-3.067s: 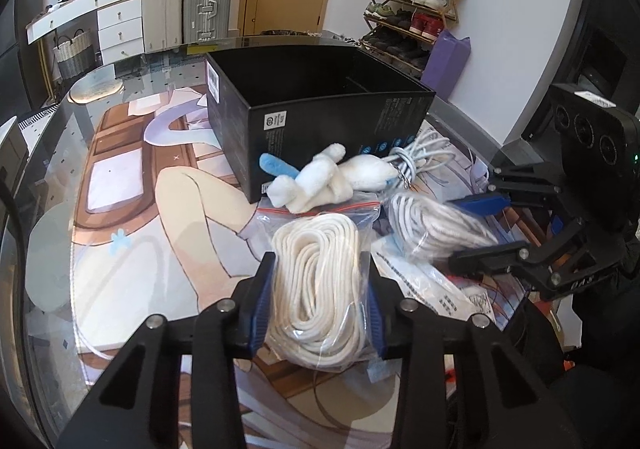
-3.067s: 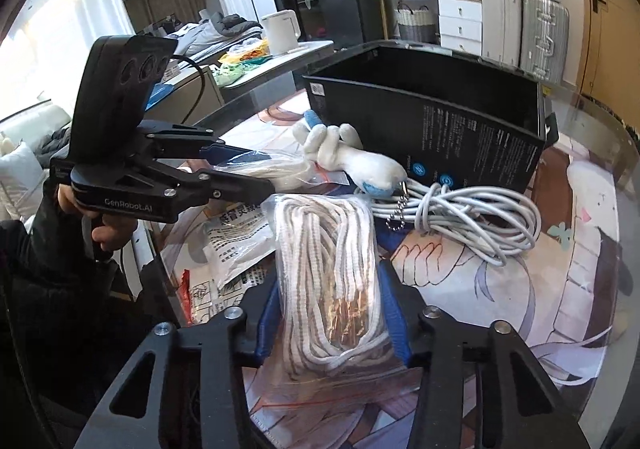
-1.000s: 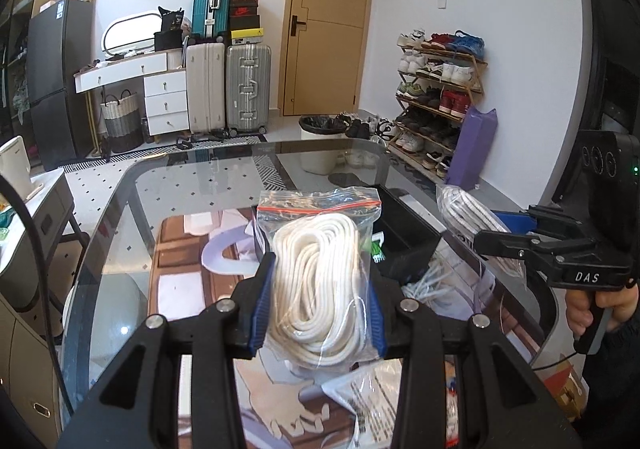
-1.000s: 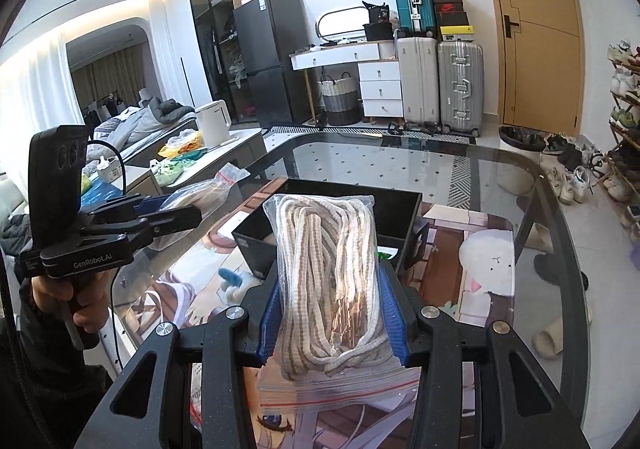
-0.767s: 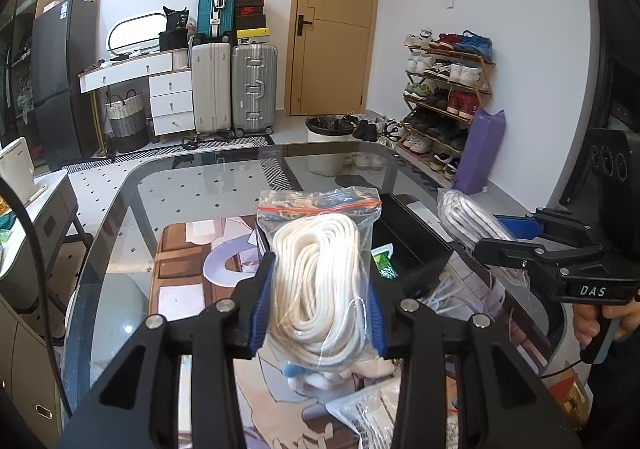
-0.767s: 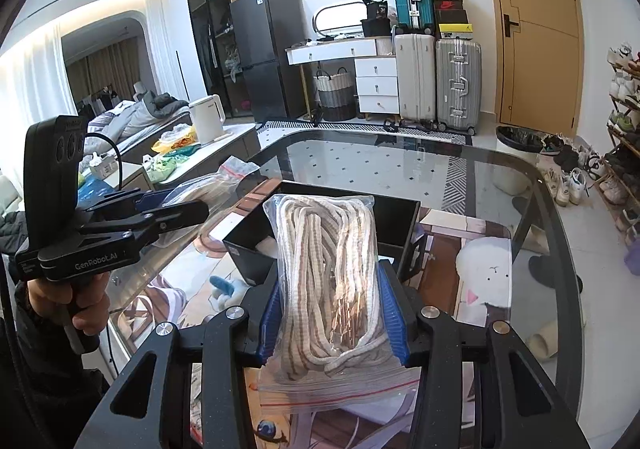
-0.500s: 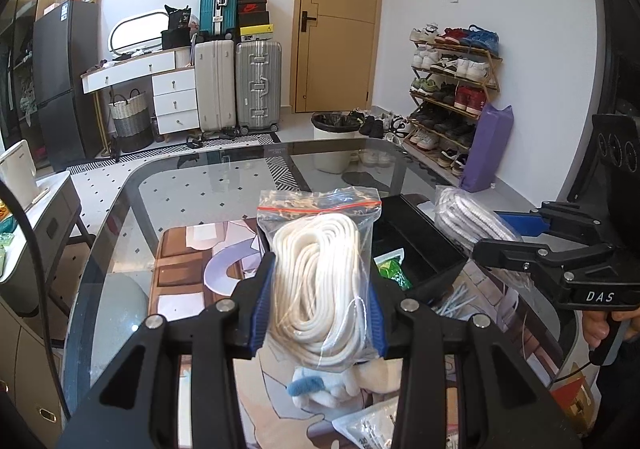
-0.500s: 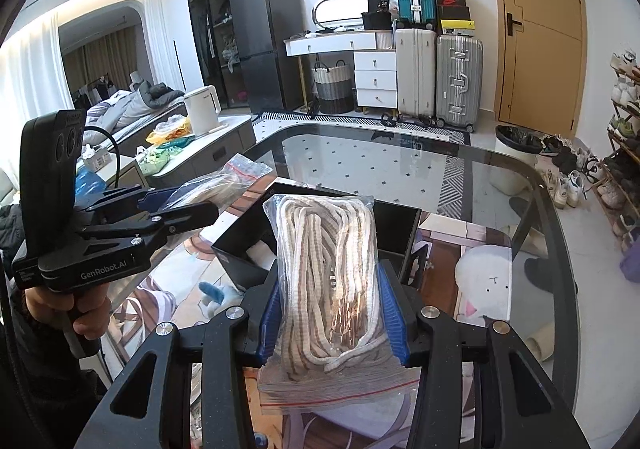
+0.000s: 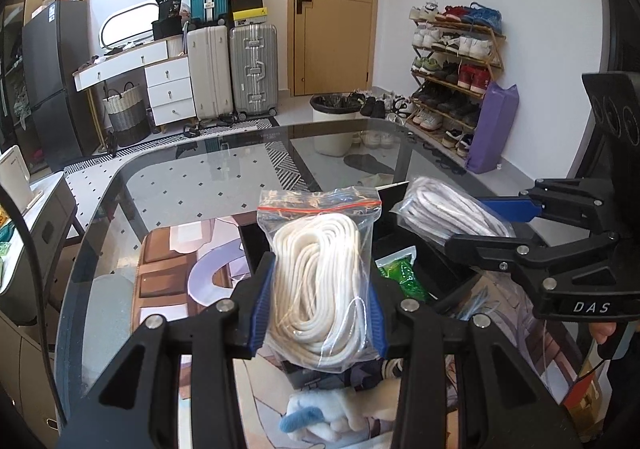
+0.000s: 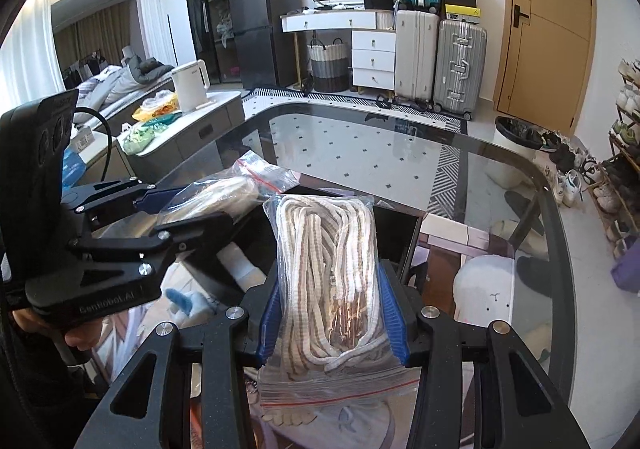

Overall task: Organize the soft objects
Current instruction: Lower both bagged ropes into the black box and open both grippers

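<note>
From the left wrist view, we see our left hand-held gripper point(image 9: 318, 299) squeezed tight on a clear bag of white rope point(image 9: 320, 281). The blue pads point(image 9: 262, 309) press the bag from both sides, so it hangs up in the air and does not slip. Just behind and below it is the black box point(image 9: 404, 245), open at the top. We think the bag is held high so it can go over the box wall and drop in. A green packet point(image 9: 402, 273) already lies inside the box. Our right hand-held gripper point(image 9: 472, 225) is beside us, over the box too, holding its own bag. A soft white and blue toy point(image 9: 320, 415) lies on the surface point(image 9: 168, 185) right under us.

From the right wrist view, our right hand-held gripper point(image 10: 332, 313) is closed partway on a bag of striped rope point(image 10: 328, 281). The bag is fat, so the jaws stand a little apart, but the pads press on it. The black box point(image 10: 400, 225) sits just ahead and below. The left hand-held gripper point(image 10: 188, 213) comes in from the side with its bag of white rope point(image 10: 216, 193), very near ours. We judge the two bags could bump, since both aim at one box. The box's near wall is also in the way.
</note>
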The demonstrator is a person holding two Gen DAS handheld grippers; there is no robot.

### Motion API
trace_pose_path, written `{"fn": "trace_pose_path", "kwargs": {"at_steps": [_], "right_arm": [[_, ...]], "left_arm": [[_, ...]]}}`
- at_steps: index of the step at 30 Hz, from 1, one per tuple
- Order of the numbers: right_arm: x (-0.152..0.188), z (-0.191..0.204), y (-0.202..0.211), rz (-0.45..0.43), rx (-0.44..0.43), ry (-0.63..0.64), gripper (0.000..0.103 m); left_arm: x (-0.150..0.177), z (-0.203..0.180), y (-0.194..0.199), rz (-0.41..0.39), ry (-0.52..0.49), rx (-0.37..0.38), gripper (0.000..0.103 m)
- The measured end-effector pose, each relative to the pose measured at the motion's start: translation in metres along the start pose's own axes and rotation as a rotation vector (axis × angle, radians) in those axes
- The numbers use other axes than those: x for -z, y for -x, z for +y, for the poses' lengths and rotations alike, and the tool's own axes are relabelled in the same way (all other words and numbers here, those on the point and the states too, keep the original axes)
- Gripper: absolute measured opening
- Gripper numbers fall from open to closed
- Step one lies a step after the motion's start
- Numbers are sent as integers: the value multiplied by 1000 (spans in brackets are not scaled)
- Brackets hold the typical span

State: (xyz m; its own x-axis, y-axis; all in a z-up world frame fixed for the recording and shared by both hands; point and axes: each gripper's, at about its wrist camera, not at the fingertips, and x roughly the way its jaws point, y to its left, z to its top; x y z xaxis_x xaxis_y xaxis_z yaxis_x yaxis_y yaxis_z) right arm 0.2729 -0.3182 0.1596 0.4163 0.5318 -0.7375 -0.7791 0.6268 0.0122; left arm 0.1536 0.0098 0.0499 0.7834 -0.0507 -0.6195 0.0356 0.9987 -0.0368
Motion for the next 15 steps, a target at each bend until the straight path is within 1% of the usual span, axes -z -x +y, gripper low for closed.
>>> {"fn": "trace_pose_path", "kwargs": {"at_steps": [4, 7, 15], "right_arm": [[-3, 6, -14, 34, 34, 61, 45], [-4, 11, -22, 53, 56, 109, 45], [-13, 14, -38, 95, 54, 185, 45]], "left_arm": [[-1, -2, -9, 9, -10, -25, 39], [-1, -2, -16, 19, -9, -25, 39], [-1, -3, -28, 43, -18, -11, 39]]}}
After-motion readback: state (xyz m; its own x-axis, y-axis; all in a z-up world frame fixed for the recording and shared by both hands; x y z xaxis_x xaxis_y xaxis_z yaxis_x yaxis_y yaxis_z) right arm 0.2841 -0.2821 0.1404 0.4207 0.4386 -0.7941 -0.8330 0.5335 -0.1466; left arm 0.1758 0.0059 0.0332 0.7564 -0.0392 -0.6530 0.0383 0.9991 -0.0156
